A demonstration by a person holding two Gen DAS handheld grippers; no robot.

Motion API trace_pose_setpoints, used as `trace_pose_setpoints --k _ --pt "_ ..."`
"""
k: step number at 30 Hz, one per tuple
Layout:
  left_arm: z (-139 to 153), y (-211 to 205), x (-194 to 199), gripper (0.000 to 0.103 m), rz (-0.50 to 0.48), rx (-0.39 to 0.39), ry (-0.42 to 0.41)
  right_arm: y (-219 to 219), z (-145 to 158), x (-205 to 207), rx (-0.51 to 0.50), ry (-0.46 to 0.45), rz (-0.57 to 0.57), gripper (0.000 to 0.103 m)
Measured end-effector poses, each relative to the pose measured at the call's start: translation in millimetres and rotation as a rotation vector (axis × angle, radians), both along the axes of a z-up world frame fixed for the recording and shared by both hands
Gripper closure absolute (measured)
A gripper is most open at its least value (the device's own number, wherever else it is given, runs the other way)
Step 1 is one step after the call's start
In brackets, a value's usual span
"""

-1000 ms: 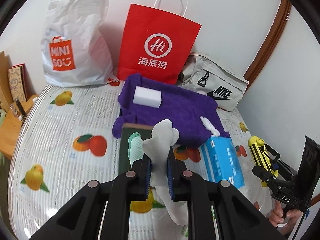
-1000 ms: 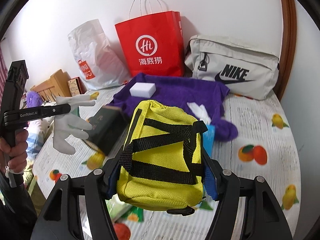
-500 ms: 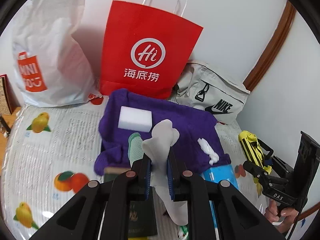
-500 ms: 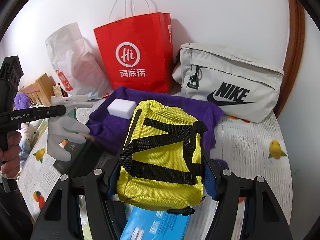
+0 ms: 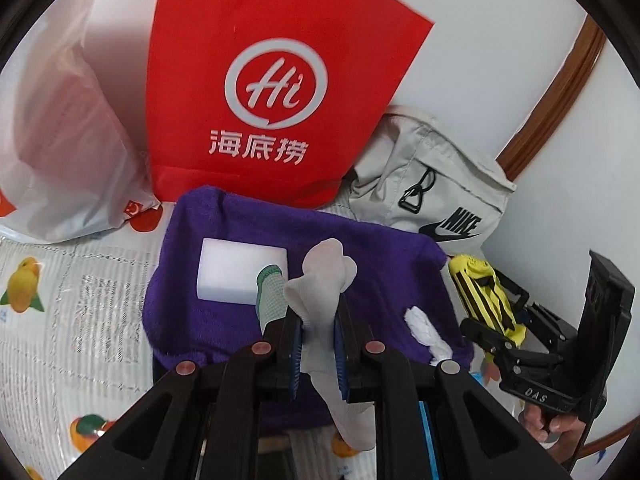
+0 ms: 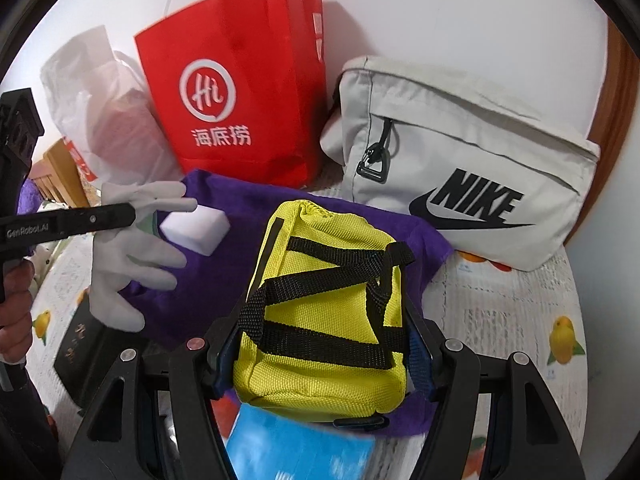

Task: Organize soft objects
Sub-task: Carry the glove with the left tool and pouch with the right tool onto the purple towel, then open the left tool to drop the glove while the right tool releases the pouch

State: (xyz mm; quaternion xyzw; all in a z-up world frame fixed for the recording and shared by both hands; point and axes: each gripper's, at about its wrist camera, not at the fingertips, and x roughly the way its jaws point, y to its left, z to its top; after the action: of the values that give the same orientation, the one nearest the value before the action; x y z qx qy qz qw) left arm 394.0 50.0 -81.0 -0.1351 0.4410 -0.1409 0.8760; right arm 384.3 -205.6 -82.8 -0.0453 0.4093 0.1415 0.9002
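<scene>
Left wrist view: left tongs (image 5: 317,334) clamp a white glove (image 5: 322,280), pinched between the pads, held above the purple towel (image 5: 360,256) beside the white sponge (image 5: 236,270). Right wrist view: right tongs (image 6: 320,354) grip a yellow pouch (image 6: 320,320) by its sides, over the towel's near edge, before the Nike bag (image 6: 472,160).
</scene>
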Motion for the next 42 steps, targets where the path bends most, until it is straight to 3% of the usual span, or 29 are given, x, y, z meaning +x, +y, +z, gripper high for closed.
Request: trace_pose_setpoints --k 8,13,22,25,27,29,31,37,42 --pt "-28.9 7.0 19.0 0.089 0.02 0.051 0.055 10.9 -17.5 44.6 -0.037 0.041 0.039 0.036" --pt "-42.0 13.7 22.0 0.089 0.039 0.122 0.11 13.9 -33.6 65.2 -0.097 0.081 0.019 0.036" --pt "-56.7 16.0 31.5 0.089 0.035 0.129 0.156 18.5 -56.3 85.6 -0.12 0.164 0.021 0.036" --pt "-56.4 14.7 32.1 0.083 0.031 0.138 0.157 17.4 -60.4 89.3 -0.116 0.189 0.018 0.035" --pt "-54.8 15.2 31.8 0.073 0.03 0.134 0.154 16.9 -60.1 88.8 -0.114 0.188 0.017 0.03" --pt "-52.4 15.8 31.7 0.052 0.036 0.128 0.15 16.8 -60.0 87.8 -0.111 0.188 0.025 0.028" --pt "-48.0 15.9 31.1 0.039 0.045 0.129 0.139 15.6 -60.0 88.2 -0.112 0.189 0.026 0.019" --pt "-30.1 19.5 19.7 0.039 0.075 0.173 0.111 7.5 -41.2 71.5 -0.095 0.154 0.008 0.019" --pt "-3.4 27.1 -7.1 0.039 0.098 0.176 0.029 -6.3 -11.0 41.7 -0.004 0.1 -0.01 0.019"
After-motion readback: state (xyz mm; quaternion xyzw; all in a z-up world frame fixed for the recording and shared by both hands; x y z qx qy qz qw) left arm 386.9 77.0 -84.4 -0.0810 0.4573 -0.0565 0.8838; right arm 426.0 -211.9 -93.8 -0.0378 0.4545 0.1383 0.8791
